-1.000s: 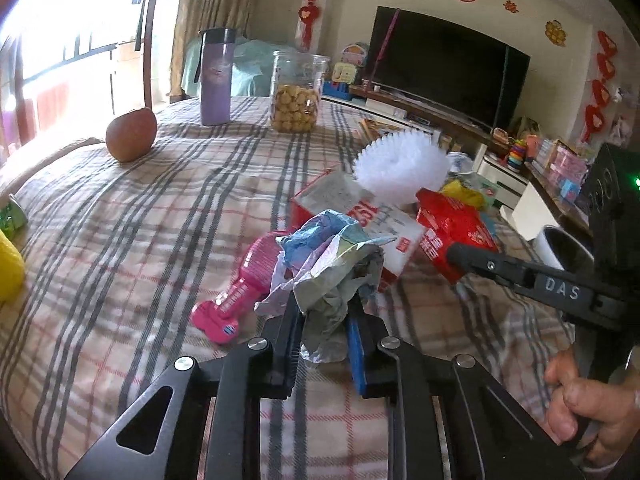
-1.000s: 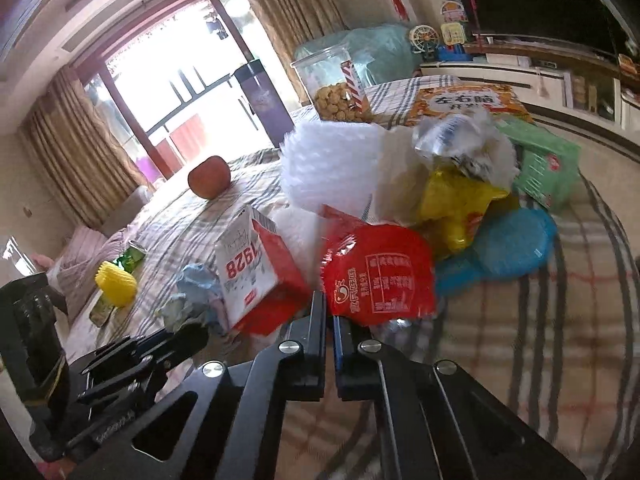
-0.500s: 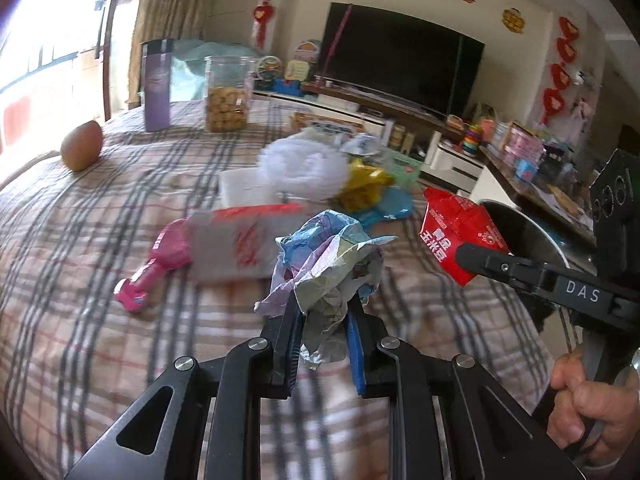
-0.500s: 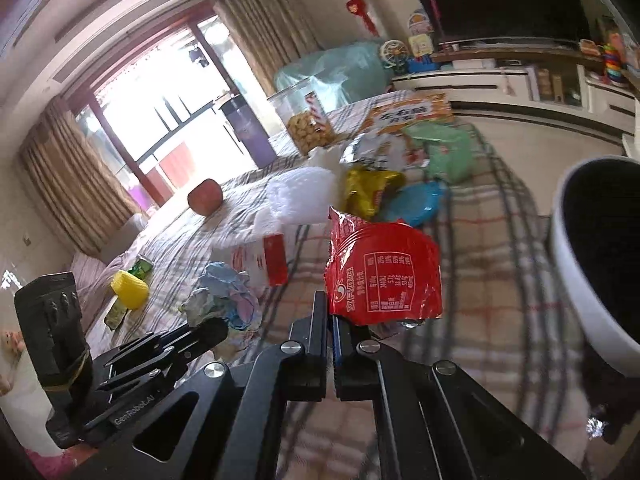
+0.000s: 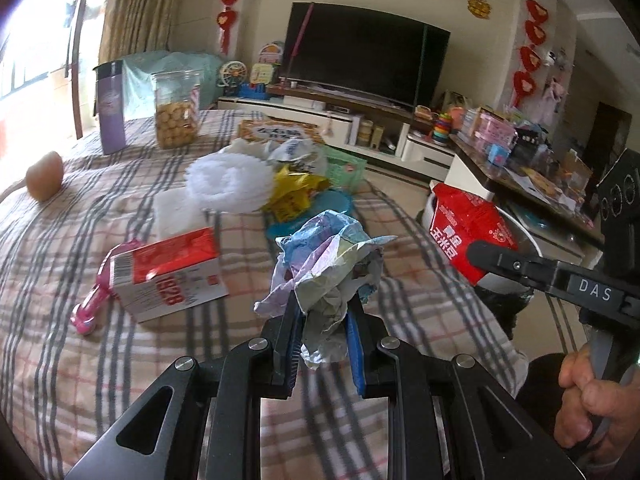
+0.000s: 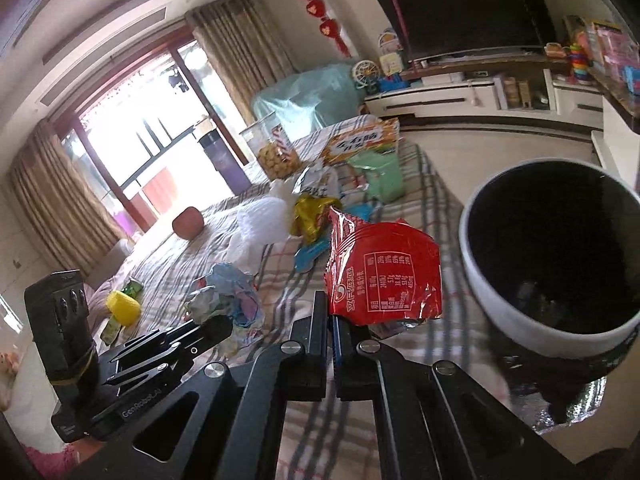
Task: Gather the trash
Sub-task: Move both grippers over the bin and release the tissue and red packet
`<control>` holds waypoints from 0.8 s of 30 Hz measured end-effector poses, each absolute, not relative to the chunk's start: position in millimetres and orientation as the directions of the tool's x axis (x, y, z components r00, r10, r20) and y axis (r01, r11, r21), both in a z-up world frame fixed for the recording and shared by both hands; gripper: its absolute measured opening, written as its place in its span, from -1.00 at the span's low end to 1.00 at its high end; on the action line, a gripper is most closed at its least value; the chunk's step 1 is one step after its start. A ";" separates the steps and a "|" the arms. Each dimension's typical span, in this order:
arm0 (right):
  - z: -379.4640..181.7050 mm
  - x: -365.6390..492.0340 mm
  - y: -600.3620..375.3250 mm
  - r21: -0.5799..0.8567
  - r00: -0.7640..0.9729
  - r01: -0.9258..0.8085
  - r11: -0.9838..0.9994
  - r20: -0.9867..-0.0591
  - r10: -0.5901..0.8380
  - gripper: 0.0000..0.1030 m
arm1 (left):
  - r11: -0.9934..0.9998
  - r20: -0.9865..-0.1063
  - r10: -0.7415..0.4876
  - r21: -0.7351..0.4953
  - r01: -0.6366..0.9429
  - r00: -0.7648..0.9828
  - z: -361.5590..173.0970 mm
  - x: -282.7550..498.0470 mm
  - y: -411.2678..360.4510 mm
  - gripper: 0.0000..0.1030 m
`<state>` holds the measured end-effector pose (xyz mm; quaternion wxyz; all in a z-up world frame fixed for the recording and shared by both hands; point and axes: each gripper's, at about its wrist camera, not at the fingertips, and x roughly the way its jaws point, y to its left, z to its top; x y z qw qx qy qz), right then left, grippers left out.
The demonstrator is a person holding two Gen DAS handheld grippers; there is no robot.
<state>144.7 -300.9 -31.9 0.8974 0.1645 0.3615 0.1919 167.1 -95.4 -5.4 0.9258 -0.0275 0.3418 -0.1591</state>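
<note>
Right wrist: bin nearer now; fingers clamp red packet.

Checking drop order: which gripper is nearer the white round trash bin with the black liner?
Right. The right gripper, holding the red snack wrapper, sits beside the white round trash bin. The left gripper, clamping crumpled pastel paper, is farther back over the plaid table.
</note>
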 end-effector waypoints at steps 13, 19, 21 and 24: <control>-29.5 140.5 -347.1 0.440 0.703 -0.140 0.887 -0.586 0.402 -0.97 | 0.926 -0.626 -0.357 -0.141 0.349 0.694 -3.4 183.2 -133.1 -0.63; -29.4 140.1 -365.5 0.441 0.718 -0.107 0.891 -0.586 0.376 -0.97 | 0.917 -0.629 -0.373 -0.137 0.376 0.682 -4.2 190.1 -153.4 -0.63; -30.1 140.0 -371.5 0.442 0.721 -0.096 0.892 -0.587 0.368 -0.97 | 0.914 -0.630 -0.378 -0.134 0.384 0.679 -4.4 193.4 -158.8 -0.63; -30.3 139.7 -380.0 0.439 0.727 -0.081 0.895 -0.588 0.354 -0.97 | 0.909 -0.630 -0.384 -0.128 0.397 0.675 -3.6 197.8 -169.5 -0.63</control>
